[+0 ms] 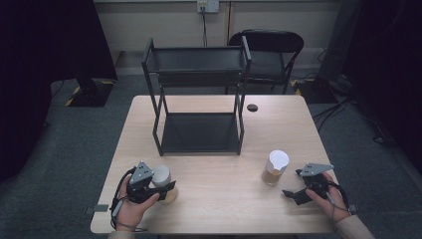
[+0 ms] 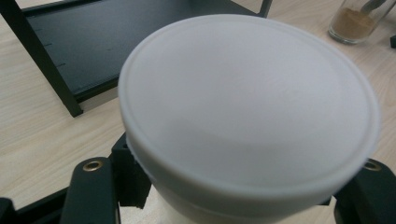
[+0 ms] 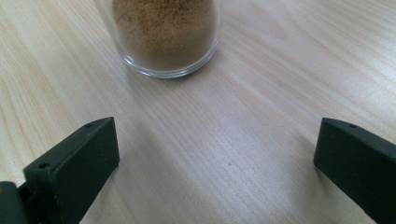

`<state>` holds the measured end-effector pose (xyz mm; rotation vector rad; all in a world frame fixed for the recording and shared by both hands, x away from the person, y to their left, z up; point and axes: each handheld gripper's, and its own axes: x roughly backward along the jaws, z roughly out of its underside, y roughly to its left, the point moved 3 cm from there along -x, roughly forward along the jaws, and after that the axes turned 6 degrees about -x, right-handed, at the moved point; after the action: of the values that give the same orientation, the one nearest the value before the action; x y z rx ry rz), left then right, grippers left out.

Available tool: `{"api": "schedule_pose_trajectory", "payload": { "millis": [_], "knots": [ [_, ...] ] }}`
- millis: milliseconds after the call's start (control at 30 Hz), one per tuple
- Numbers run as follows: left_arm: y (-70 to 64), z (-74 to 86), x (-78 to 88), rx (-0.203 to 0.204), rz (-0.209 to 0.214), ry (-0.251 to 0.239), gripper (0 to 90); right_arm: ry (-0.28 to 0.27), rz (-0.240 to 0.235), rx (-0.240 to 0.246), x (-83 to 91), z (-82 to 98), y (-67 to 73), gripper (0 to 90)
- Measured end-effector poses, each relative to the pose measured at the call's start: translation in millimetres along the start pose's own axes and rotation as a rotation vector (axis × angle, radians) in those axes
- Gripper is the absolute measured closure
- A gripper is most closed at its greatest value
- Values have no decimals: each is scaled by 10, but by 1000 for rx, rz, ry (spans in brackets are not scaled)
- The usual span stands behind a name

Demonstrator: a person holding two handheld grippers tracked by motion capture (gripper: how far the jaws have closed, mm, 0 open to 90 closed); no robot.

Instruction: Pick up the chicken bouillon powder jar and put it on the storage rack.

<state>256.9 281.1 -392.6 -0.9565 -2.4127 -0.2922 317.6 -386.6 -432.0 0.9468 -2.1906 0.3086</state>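
A pale wooden worktop [image 1: 214, 199] sits on grey carpet [image 1: 74, 134]. Beyond the worktop, a black folding chair [image 1: 271, 55] stands against a beige wall [image 1: 164, 25] with a socket [image 1: 207, 6]. Dark curtains [image 1: 45, 50] hang either side of the worktop.

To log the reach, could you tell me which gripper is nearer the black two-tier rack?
Left. The left gripper, shut on a white-lidded jar, sits just before the rack; the right gripper is farther off, beside the second jar.

two jars [image 1: 275, 168], one rack [image 1: 198, 99], one chair [image 1: 271, 50]
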Motion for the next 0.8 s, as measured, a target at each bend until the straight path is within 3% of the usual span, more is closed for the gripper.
{"api": "schedule_pose_trajectory", "payload": {
  "millis": [200,533,800],
  "knots": [
    [43,-29,-2,9,30,-12,342,0,0,0,0,0,0,0],
    [71,-81,-5,11,44,-27,344,0,0,0,0,0,0,0],
    [86,-212,-83,12,58,-27,345,0,0,0,0,0,0,0]
  ]
}}
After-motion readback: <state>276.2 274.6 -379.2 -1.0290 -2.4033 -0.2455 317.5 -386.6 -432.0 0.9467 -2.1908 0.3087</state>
